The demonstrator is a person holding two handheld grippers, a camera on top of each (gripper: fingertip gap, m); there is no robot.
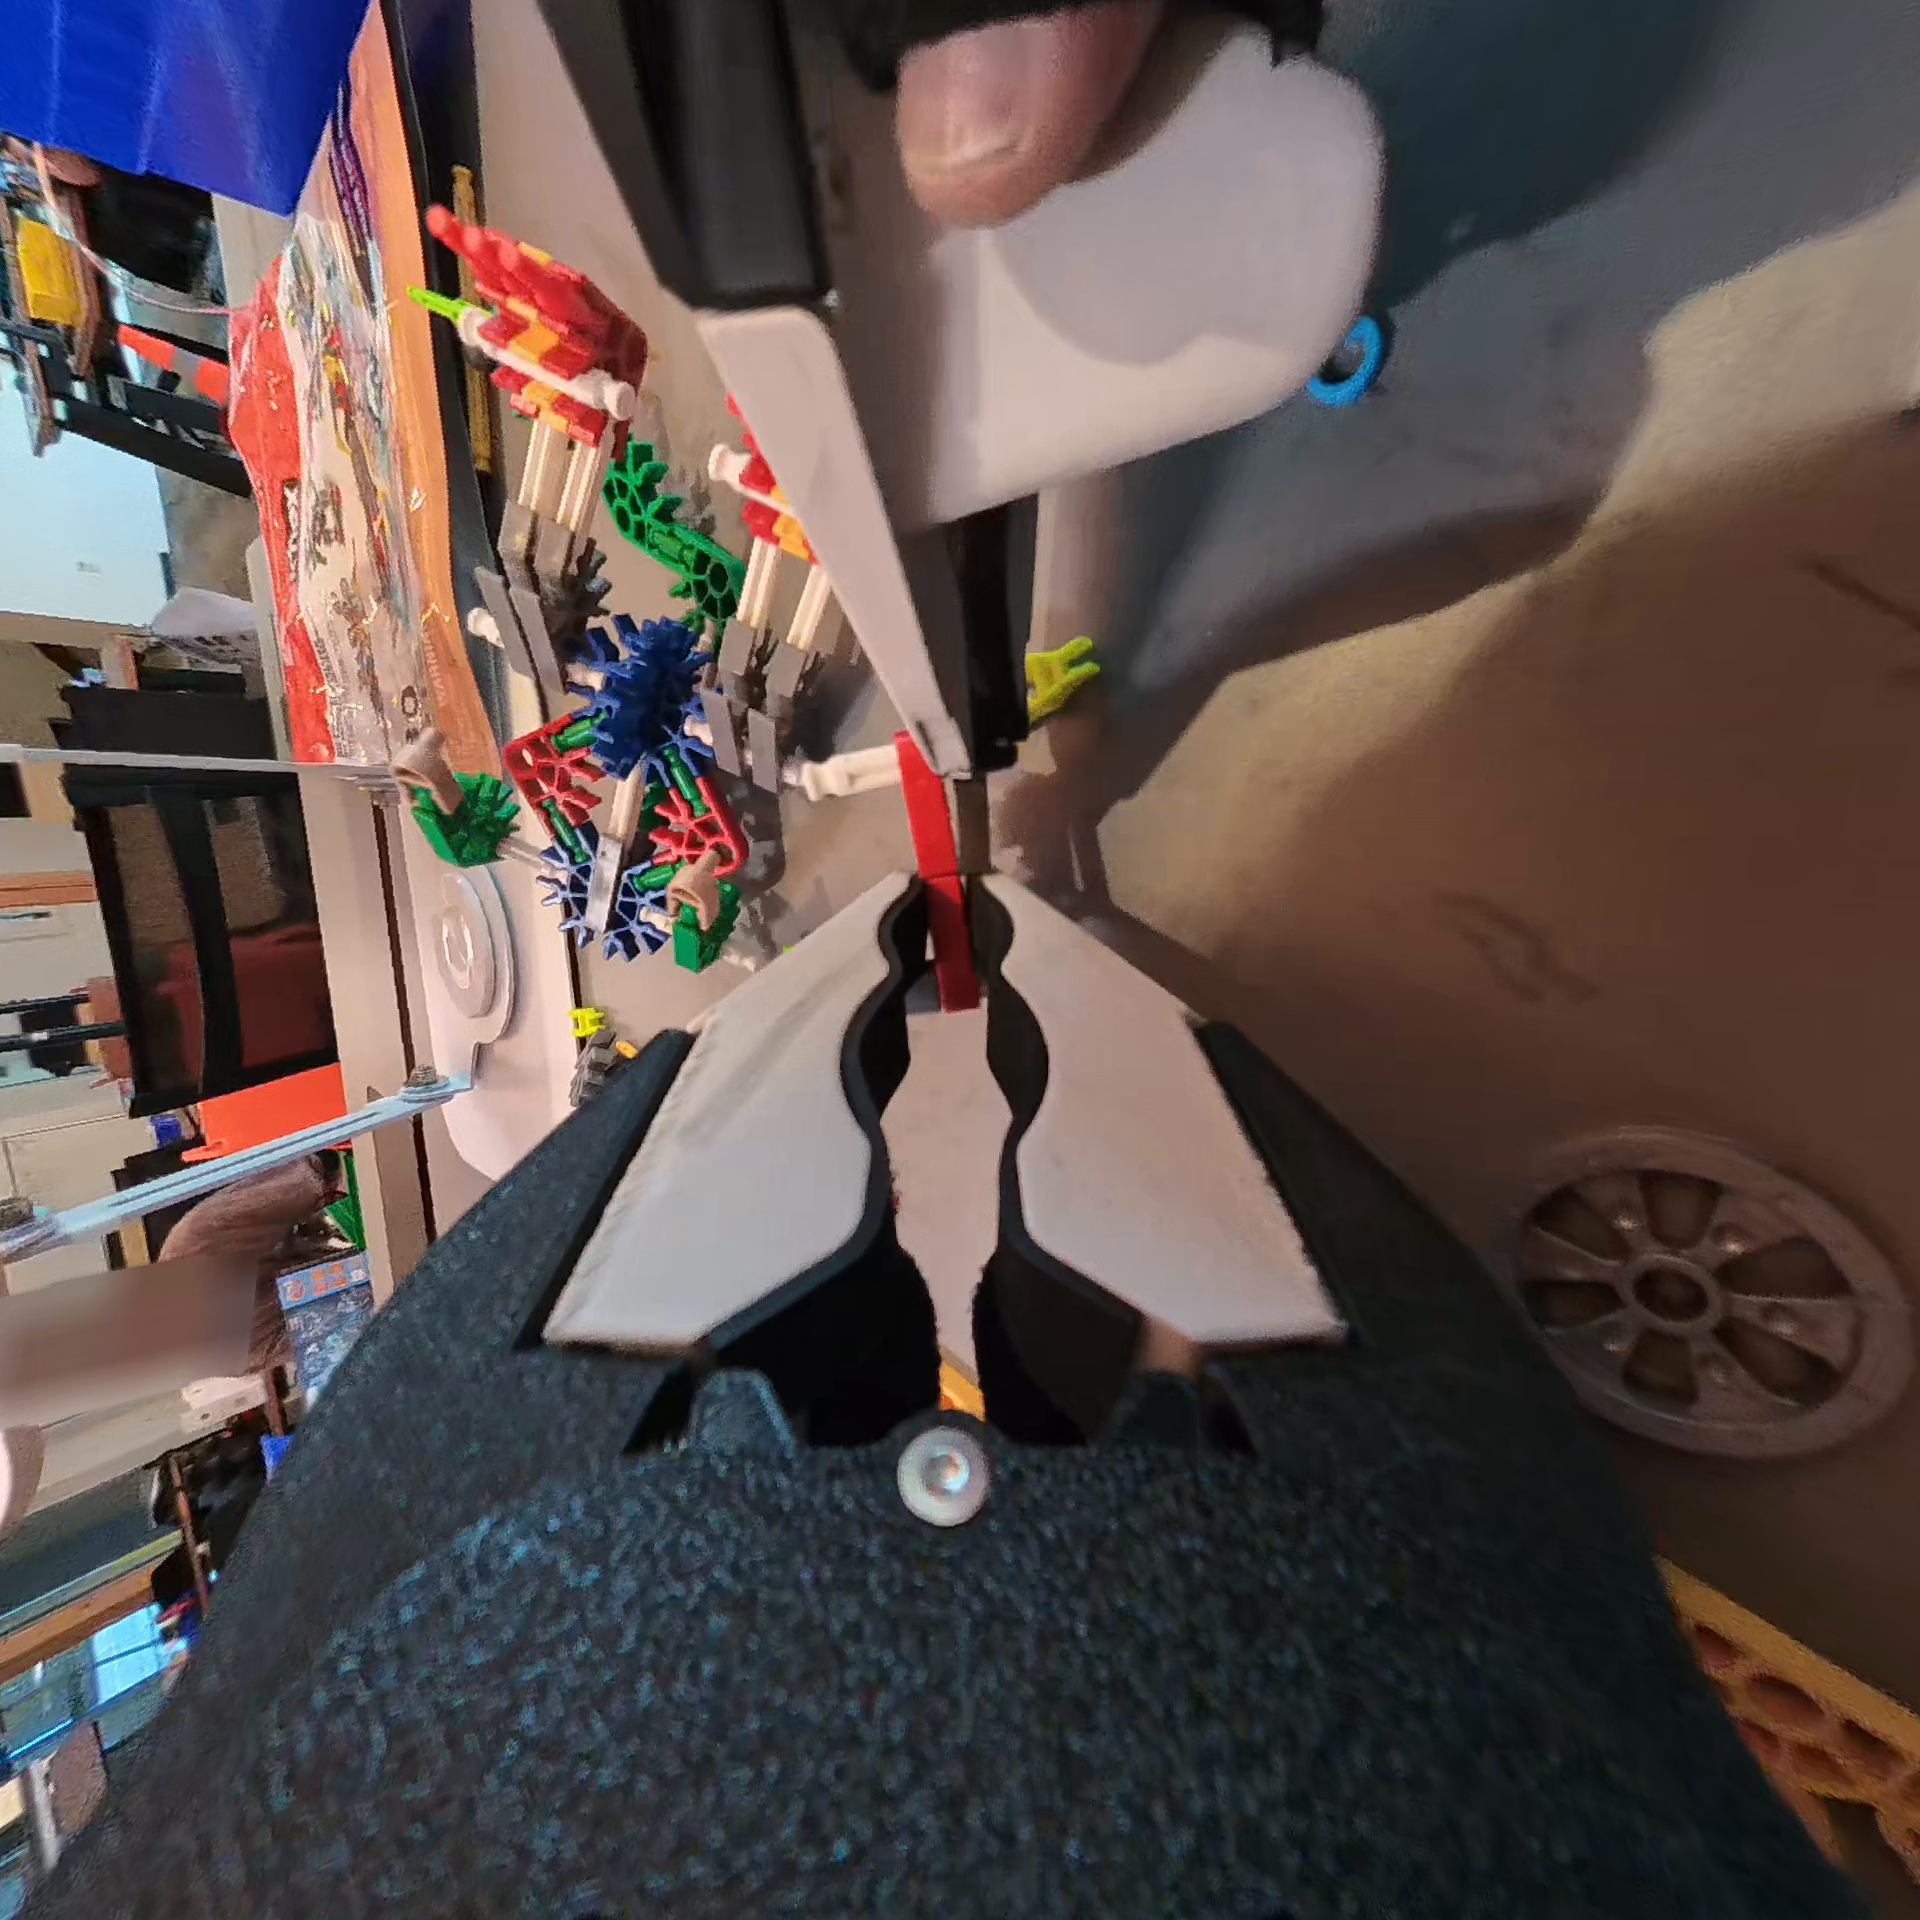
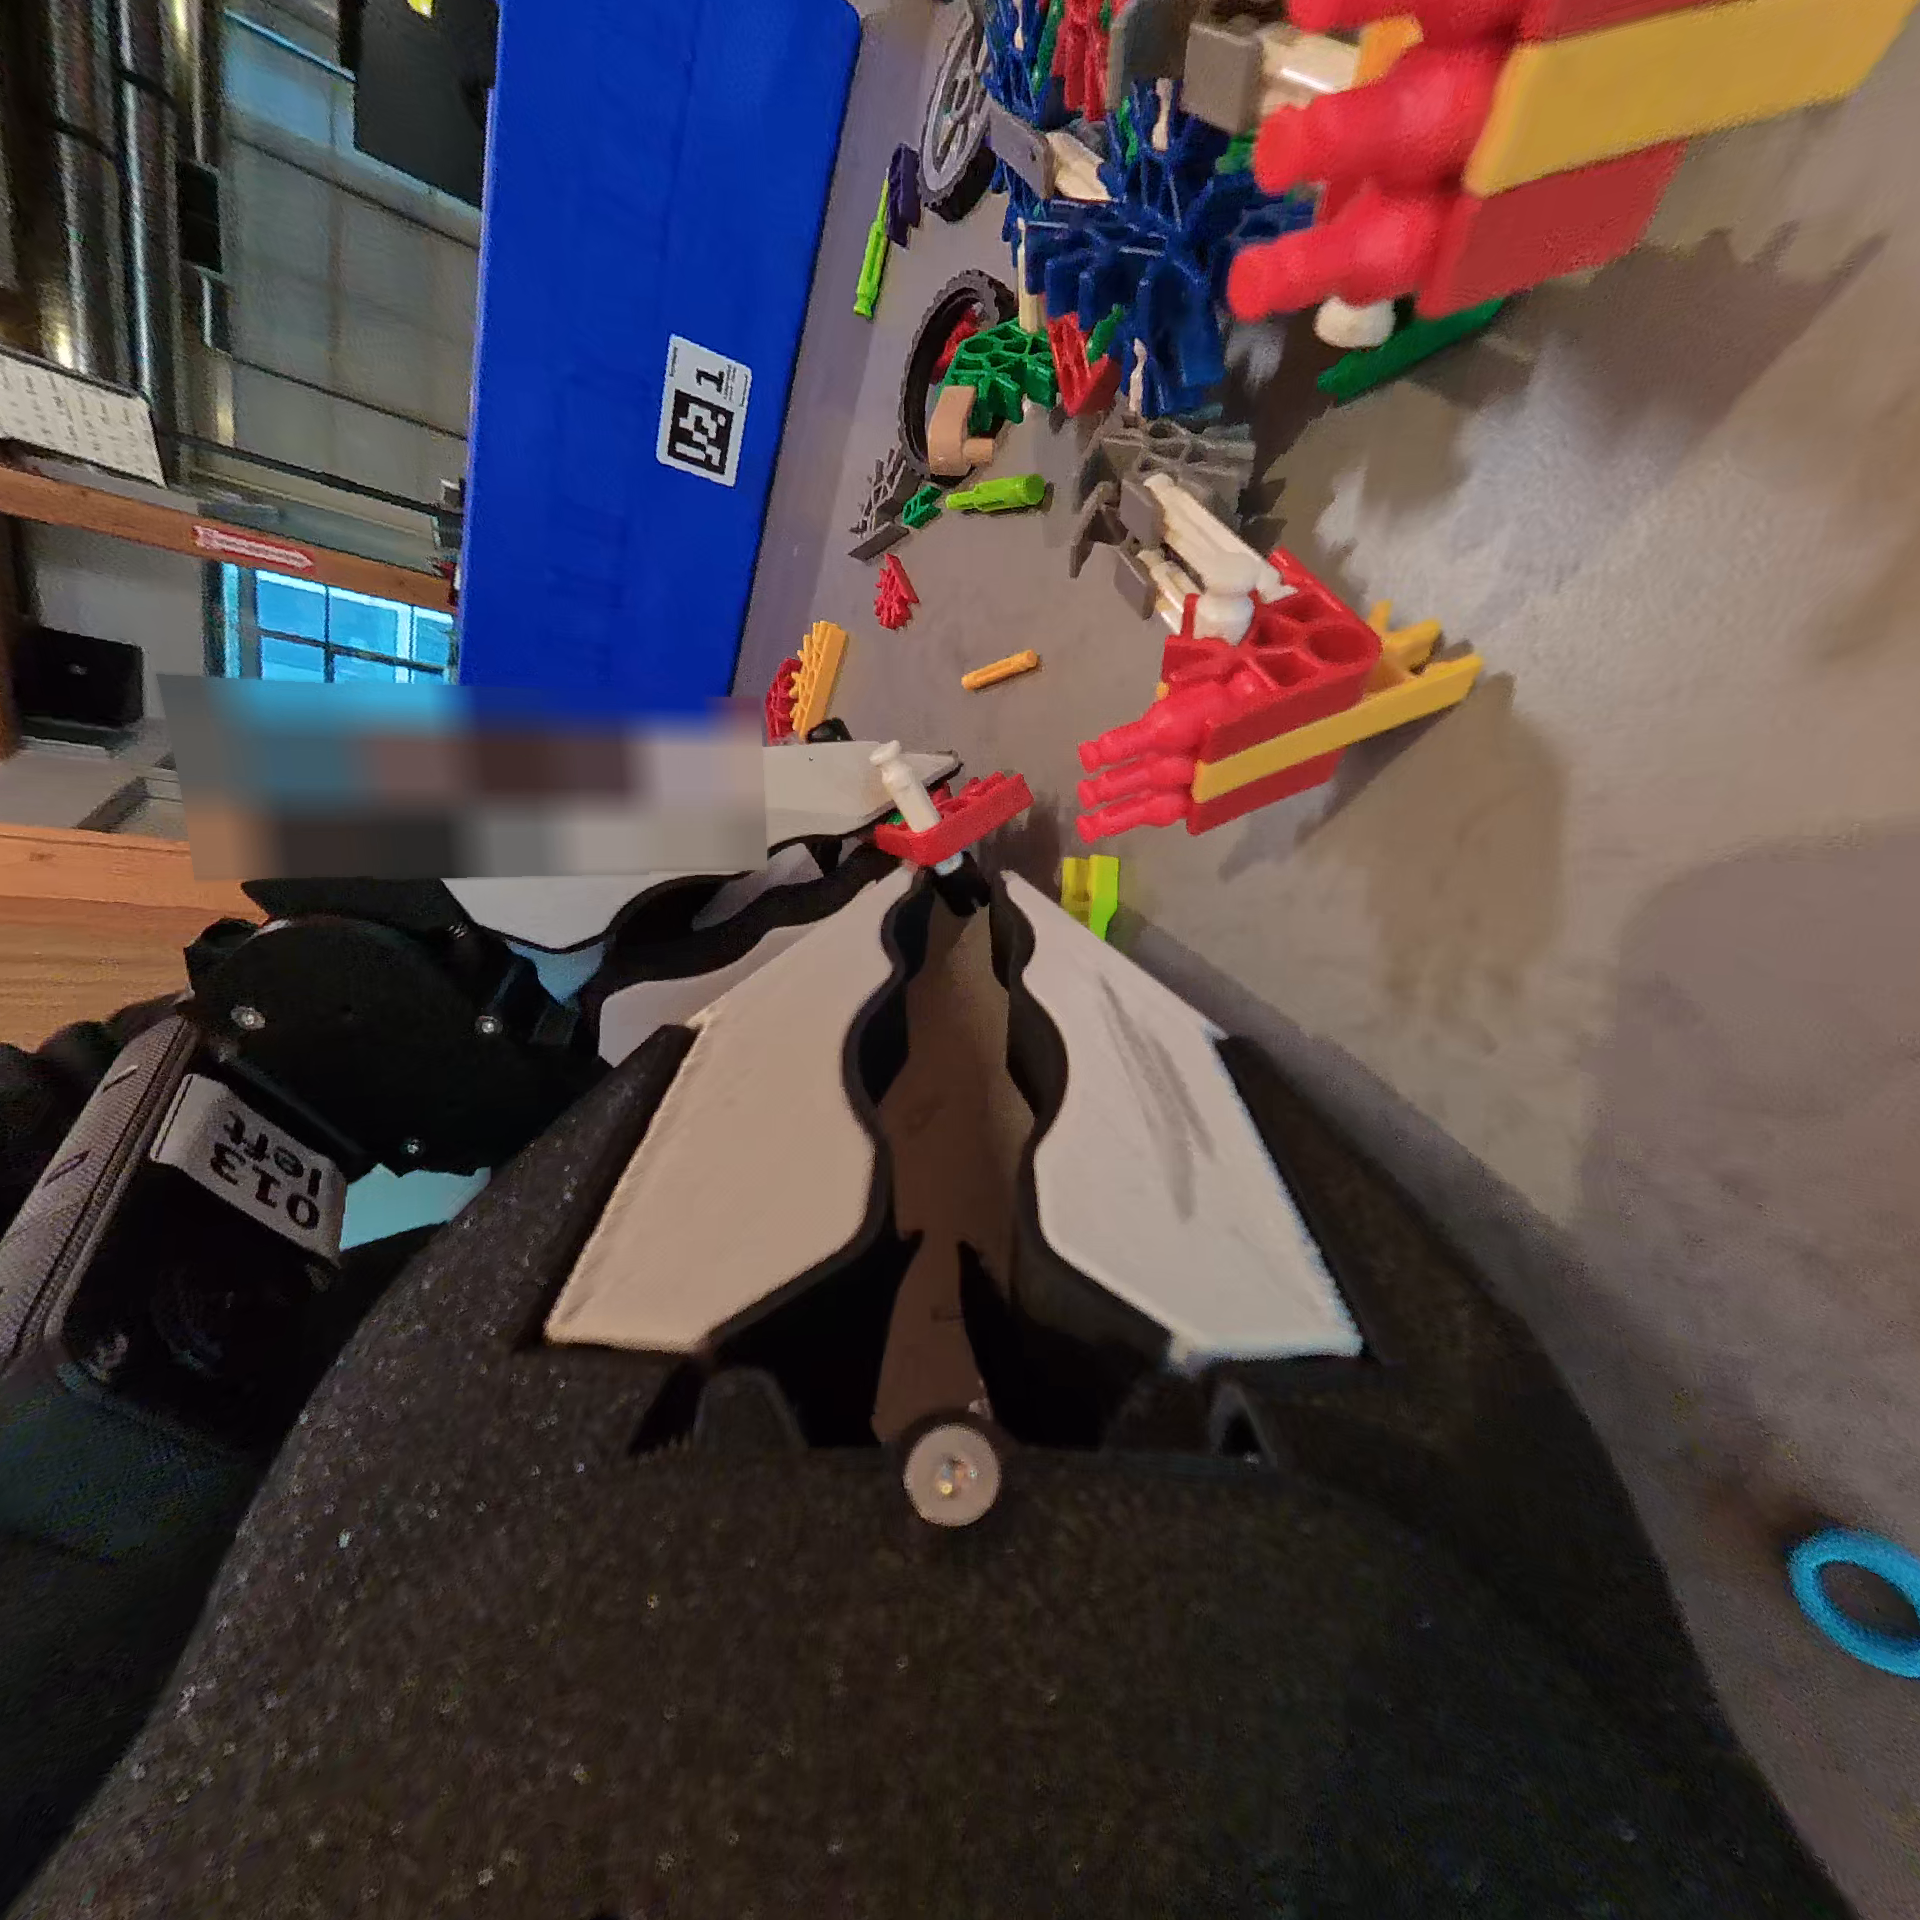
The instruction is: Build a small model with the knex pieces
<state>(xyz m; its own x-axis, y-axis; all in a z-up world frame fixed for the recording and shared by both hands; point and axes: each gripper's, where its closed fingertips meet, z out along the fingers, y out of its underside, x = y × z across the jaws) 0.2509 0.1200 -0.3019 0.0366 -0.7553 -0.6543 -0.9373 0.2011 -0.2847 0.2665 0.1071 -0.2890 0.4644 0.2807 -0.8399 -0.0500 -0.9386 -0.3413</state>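
My left gripper (image 1: 948, 888) is shut on a flat red connector (image 1: 943, 935), which sticks up past its tips. In the right wrist view it comes in from the left, holding the same red connector (image 2: 961, 808). A white rod (image 2: 906, 792) passes through the connector. My right gripper (image 2: 951, 883) is shut on the rod's near end, tips right against the connector. In the left wrist view the right gripper (image 1: 961, 771) comes down from above, and the white rod (image 1: 847, 774) pokes out to the left. A thumb (image 1: 997, 114) rests on that gripper.
A colourful construction-toy model (image 1: 644, 707) (image 2: 1143, 260) lies on the grey table, with a red and yellow wing part (image 2: 1299, 707) nearest. Loose pieces lie around: a yellow-green clip (image 2: 1091, 888), an orange rod (image 2: 997, 670), a blue ring (image 2: 1849, 1600), a grey wheel (image 1: 1694, 1288). A blue box (image 2: 644, 312) stands behind. The grippers are tip to tip, or close to it.
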